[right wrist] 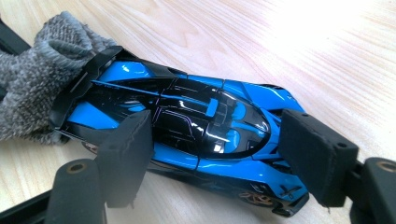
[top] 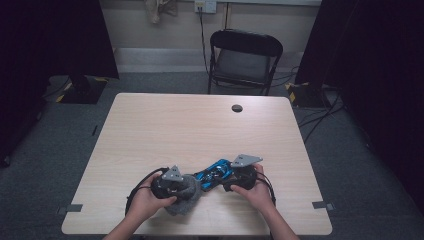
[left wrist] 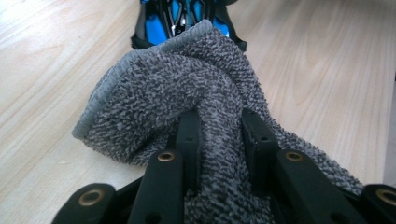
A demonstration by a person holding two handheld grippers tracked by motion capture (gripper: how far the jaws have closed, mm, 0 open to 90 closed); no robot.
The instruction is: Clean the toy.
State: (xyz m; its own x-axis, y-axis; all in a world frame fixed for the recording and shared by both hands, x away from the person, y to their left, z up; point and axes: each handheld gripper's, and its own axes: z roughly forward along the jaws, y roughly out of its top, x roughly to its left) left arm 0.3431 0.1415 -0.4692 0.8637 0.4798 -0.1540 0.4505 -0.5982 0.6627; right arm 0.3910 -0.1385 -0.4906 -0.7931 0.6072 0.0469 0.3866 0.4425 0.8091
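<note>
**Toy car steadied for a wipe with a cloth**

The glossy blue-and-black toy sports car (right wrist: 187, 135) lies on the pale wooden desk (top: 200, 125), near its front edge. The right hand-held gripper (right wrist: 215, 154) straddles its body with jaws wide, apparently bracing it. The left hand-held gripper (left wrist: 222, 140) is clenched on a bunched grey terry cloth (left wrist: 173, 84), which touches the car's rear wing, likely to wipe it.
</note>
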